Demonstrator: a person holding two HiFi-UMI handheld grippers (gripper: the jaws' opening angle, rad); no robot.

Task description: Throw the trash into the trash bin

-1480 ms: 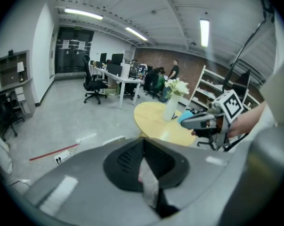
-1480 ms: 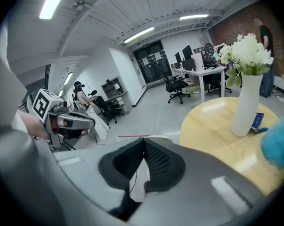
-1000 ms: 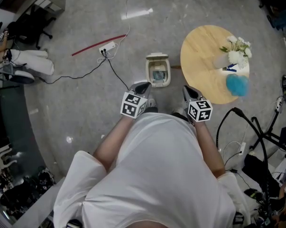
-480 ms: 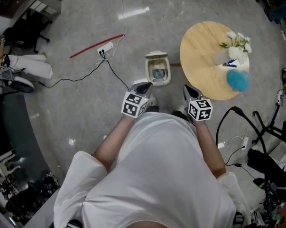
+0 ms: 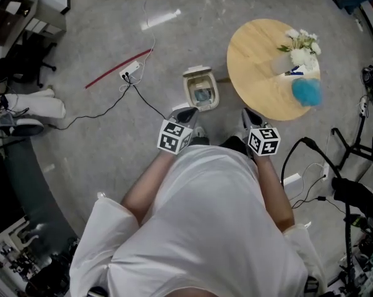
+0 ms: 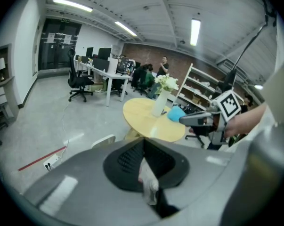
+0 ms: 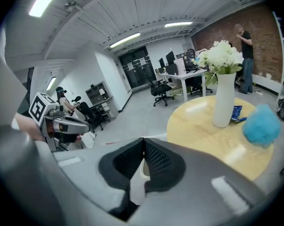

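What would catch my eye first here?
A person in white holds out a left gripper and a right gripper, each with a checkered cube; the left one pinches a white scrap. Just ahead on the floor stands a small open bin, and right of it a round wooden table with white flowers and a blue puff.

We see the trash bin [image 5: 201, 89] and the round table [image 5: 254, 73] drift toward eleven o'clock in the head view since a second ago.
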